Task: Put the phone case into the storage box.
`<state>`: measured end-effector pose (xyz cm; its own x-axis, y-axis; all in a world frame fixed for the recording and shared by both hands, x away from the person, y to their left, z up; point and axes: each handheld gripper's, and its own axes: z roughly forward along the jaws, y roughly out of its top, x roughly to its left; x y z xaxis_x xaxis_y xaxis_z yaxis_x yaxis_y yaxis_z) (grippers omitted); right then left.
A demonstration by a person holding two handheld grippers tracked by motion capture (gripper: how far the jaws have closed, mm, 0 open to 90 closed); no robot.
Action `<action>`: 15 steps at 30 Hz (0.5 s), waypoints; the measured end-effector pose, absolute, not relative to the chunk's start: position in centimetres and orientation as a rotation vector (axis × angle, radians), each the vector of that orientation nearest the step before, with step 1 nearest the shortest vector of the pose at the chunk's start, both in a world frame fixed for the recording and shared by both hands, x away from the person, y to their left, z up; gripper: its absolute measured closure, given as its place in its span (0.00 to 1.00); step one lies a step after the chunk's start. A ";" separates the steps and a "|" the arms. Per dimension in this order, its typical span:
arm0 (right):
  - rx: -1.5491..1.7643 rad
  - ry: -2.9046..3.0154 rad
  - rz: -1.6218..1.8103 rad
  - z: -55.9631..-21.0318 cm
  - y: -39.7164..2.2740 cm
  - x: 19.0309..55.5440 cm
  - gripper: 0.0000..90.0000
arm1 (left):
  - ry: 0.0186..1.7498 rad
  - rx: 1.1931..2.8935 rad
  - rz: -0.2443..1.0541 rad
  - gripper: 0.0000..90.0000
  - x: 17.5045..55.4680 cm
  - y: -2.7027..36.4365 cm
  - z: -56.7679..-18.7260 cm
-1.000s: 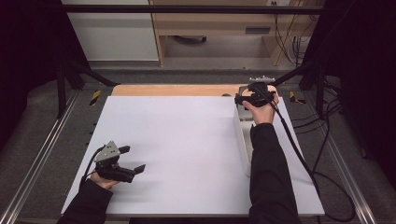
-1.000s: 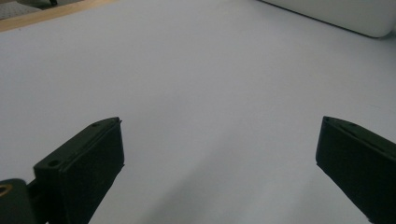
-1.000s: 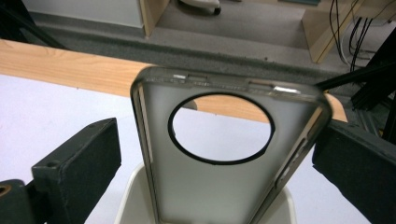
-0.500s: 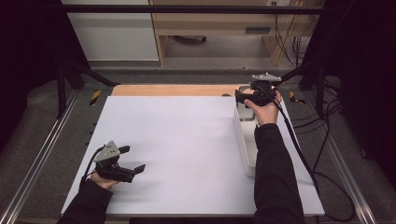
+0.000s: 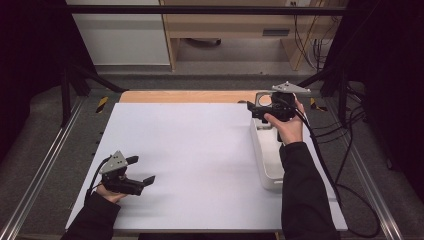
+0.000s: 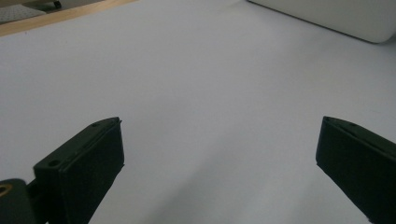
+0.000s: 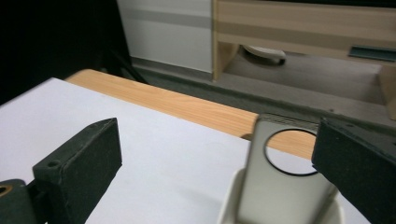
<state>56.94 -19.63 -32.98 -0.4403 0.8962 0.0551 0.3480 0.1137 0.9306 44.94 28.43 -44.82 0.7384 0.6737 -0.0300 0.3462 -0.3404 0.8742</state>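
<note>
The left gripper (image 5: 141, 171) sits low over the smooth white table (image 5: 190, 150) near its front left corner, jaws spread wide and empty; the right gripper (image 5: 254, 111) hovers above the far end of a long white glossy tray (image 5: 264, 165), likewise wide open, grasping nothing; a flat grey plate with a round hole (image 7: 285, 172) stands in that tray end.

The white table (image 5: 200, 150) is being overlooked from above at six o'clock, and being skimmed closely by both gripper views.

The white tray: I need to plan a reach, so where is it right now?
In the high view the white tray lies along the table's right edge, under the right gripper and forearm; the left gripper rests near the front left.
</note>
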 end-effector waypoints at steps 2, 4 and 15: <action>1.182 1.867 1.358 -32.9 -19.4 56.2 0.02 | 0.776 1.955 0.418 0.00 44.9 28.4 -44.8; 1.161 1.885 1.385 -32.8 -19.3 55.5 0.02 | 0.774 1.953 0.418 0.00 44.9 28.4 -44.8; 1.045 1.946 1.466 -33.5 -19.5 51.9 0.01 | 0.765 1.947 0.418 0.00 44.8 28.5 -44.7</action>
